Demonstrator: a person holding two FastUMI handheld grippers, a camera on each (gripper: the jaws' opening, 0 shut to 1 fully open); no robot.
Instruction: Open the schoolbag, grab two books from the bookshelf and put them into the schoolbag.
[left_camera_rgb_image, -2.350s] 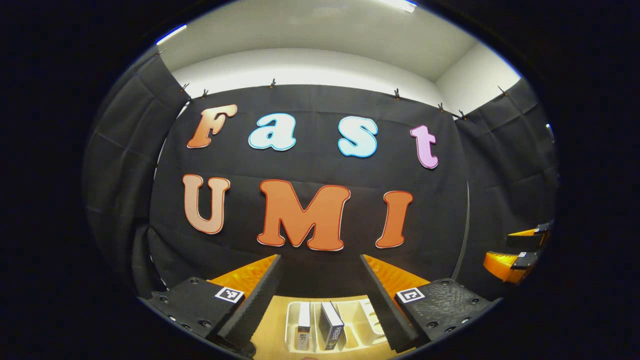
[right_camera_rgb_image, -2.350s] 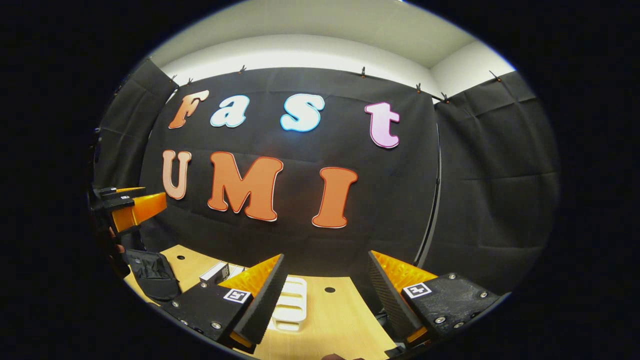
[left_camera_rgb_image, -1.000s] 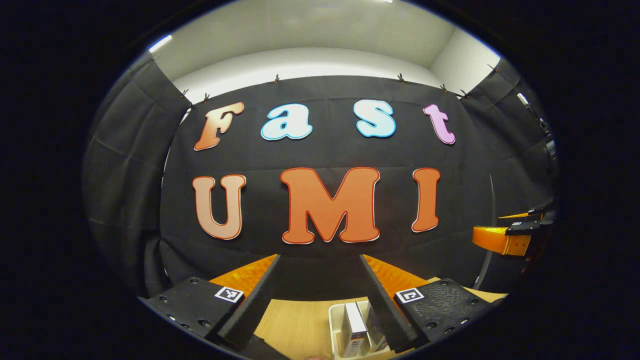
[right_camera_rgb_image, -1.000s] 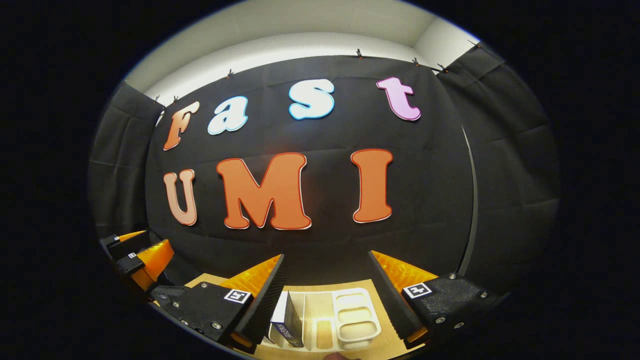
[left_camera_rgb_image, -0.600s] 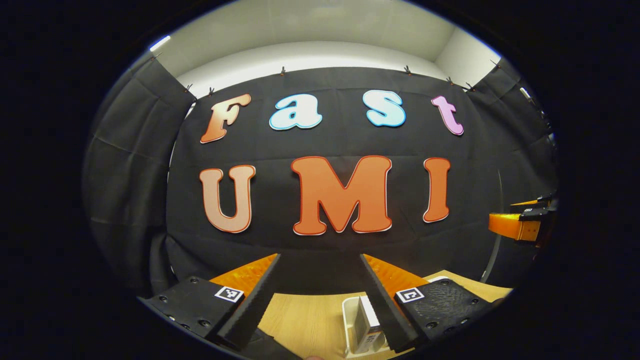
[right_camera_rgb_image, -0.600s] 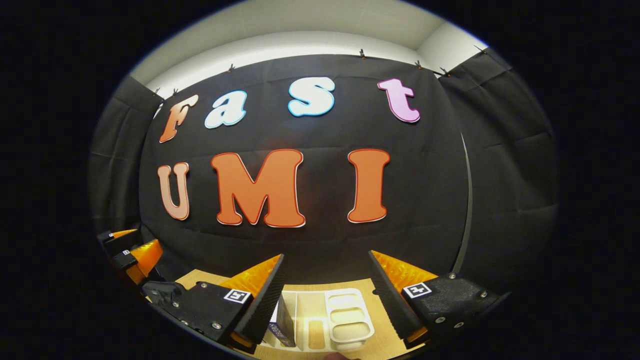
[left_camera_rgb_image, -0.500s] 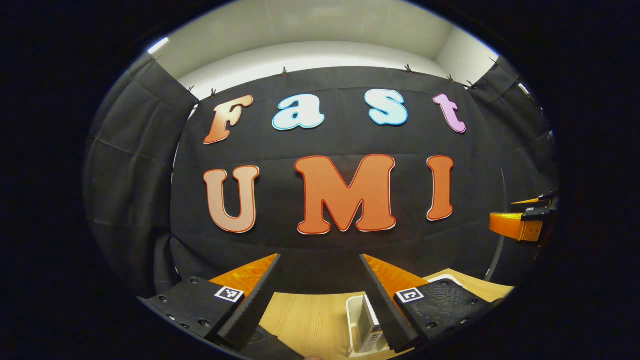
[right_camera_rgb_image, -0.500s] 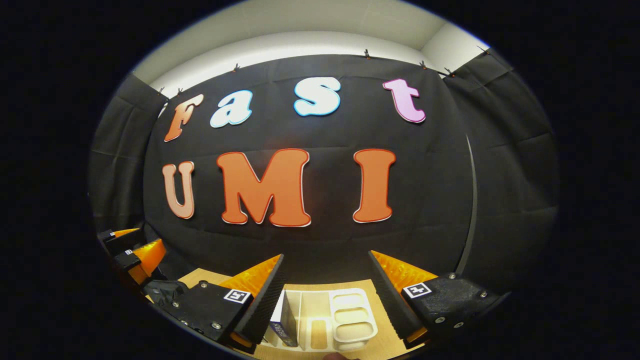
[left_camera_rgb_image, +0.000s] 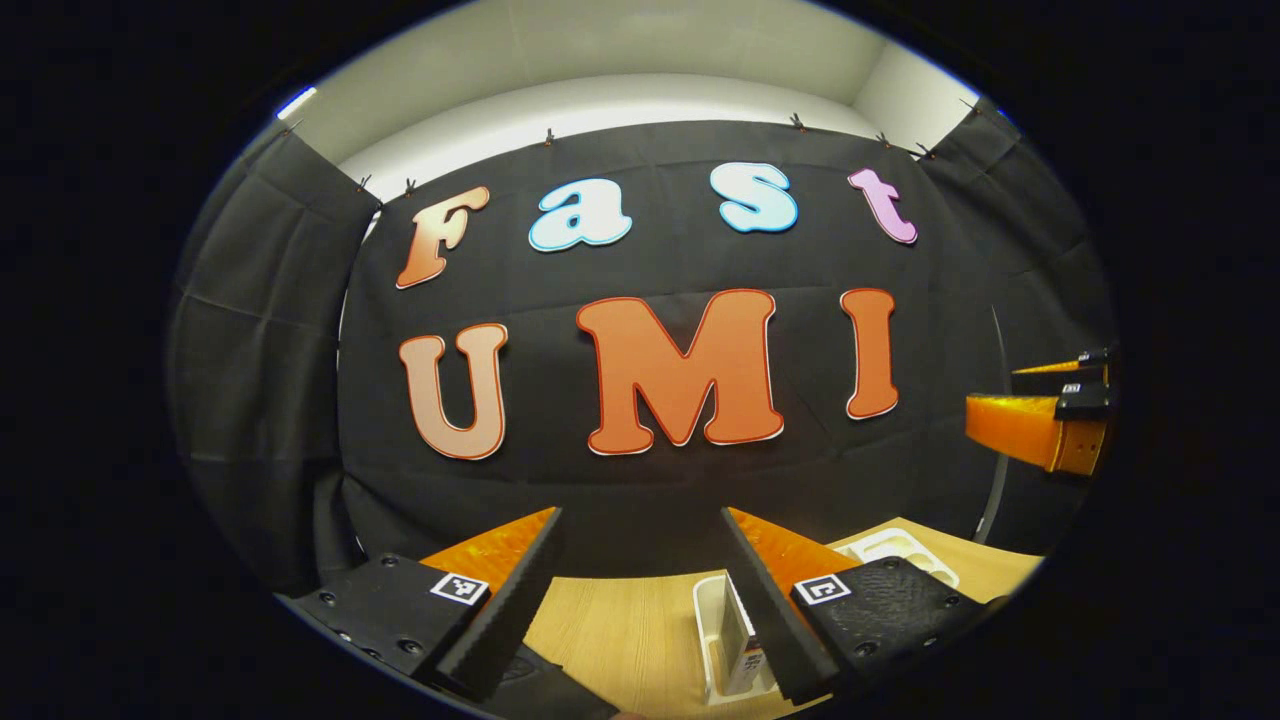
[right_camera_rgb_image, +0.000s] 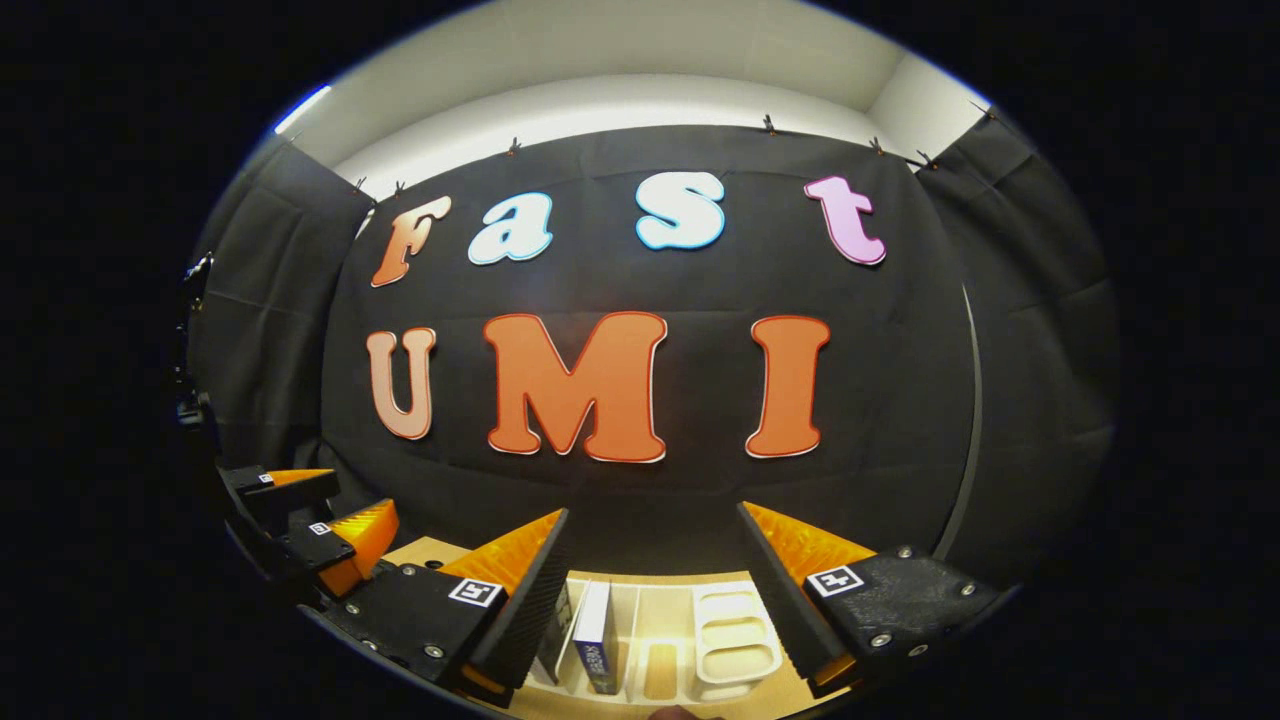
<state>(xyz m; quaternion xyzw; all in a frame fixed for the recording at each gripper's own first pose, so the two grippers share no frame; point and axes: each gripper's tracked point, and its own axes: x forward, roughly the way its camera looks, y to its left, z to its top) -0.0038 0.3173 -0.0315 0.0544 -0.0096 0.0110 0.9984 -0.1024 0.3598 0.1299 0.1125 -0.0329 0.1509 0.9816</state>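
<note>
The left gripper (left_camera_rgb_image: 640, 590) is held with its fingers spread wide and nothing between them, above the wooden table (left_camera_rgb_image: 620, 640). Between and below its fingers a white bookshelf (left_camera_rgb_image: 708, 625) is seen near the table's far edge, partly covered by the right-hand finger; one upright book (left_camera_rgb_image: 738, 645) can be made out in it, its lower part cut off. A dark shape at the bottom edge, below the left-hand finger, cannot be identified. The right gripper (left_camera_rgb_image: 1040, 410) is seen far off at the right edge, cut off by the rim.

In the right gripper view the right gripper (right_camera_rgb_image: 650, 590) is likewise parted and empty. Below it the bookshelf (right_camera_rgb_image: 740, 625) is seen with its slots running away from the camera; a book (right_camera_rgb_image: 595, 630) stands upright in a left slot, and a second book (right_camera_rgb_image: 553, 635) beside it is mostly hidden behind the left-hand finger. The left gripper (right_camera_rgb_image: 310, 520) is seen at the lower left, its fingers apart
</note>
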